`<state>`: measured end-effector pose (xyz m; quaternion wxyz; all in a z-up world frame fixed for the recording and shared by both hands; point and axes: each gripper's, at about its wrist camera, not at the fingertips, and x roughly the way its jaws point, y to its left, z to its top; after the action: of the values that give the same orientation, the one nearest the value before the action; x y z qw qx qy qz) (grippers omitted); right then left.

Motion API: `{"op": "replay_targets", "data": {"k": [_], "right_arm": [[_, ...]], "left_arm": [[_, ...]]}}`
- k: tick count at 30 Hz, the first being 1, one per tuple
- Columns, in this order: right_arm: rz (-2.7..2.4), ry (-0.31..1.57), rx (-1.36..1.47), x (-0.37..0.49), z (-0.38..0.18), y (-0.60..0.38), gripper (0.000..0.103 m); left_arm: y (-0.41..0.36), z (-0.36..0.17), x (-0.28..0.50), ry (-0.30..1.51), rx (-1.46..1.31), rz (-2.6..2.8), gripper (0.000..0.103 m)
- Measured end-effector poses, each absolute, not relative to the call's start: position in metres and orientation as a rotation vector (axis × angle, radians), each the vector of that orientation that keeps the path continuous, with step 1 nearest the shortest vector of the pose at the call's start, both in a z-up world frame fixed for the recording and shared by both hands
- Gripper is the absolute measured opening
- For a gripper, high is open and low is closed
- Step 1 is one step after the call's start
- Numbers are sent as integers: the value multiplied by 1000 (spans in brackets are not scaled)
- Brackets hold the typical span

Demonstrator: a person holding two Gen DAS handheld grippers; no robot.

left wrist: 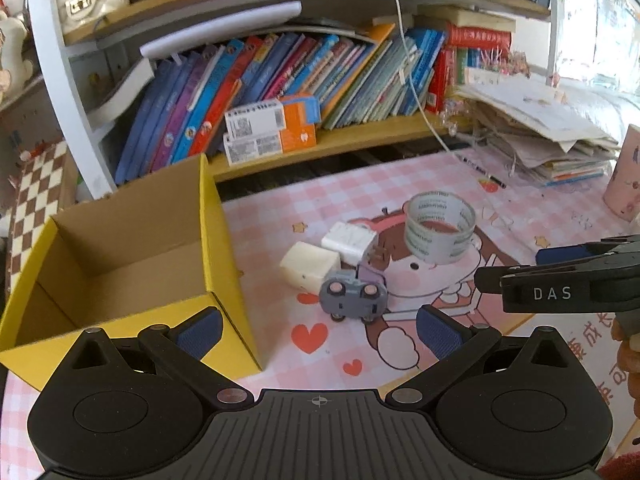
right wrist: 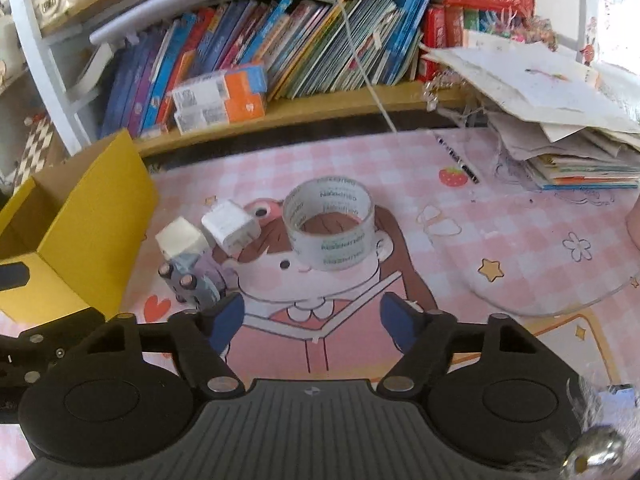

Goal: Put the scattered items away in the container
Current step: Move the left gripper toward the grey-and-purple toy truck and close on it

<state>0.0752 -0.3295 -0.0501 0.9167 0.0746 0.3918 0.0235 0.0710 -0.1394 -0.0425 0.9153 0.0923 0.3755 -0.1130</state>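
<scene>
Yellow cardboard box (left wrist: 132, 256) is sitting empty at the left of the counter (right wrist: 500, 216), so I am only starting. Toy car (left wrist: 354, 294), eraser (left wrist: 310, 266), charger (left wrist: 352, 242) and tape roll (right wrist: 330, 226) are lying clustered just right of it. I am holding my left tongs (left wrist: 318, 330) and right tongs (right wrist: 312, 320) spread, gripping nothing.

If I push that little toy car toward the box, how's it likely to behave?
The toy car stands on small wheels, so it would probably roll rather than slide. It looks short and tall, so a high push might tip it. It likely weighs little.
</scene>
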Motion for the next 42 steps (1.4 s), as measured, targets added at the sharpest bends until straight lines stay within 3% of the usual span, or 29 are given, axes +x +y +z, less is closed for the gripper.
{"op": "replay_targets", "data": {"k": [4,10,42], "right_arm": [[69,838,145,81,-56,-329,54],[81,845,142,87,-59,-330,52],[60,825,141,117,-68,-342,53]], "left_arm": [[-142,-48,74,790,166,-294,97],[-155,-57,81,783,204,-358,74],[-178,-121,152,851,222,-297,75]]}}
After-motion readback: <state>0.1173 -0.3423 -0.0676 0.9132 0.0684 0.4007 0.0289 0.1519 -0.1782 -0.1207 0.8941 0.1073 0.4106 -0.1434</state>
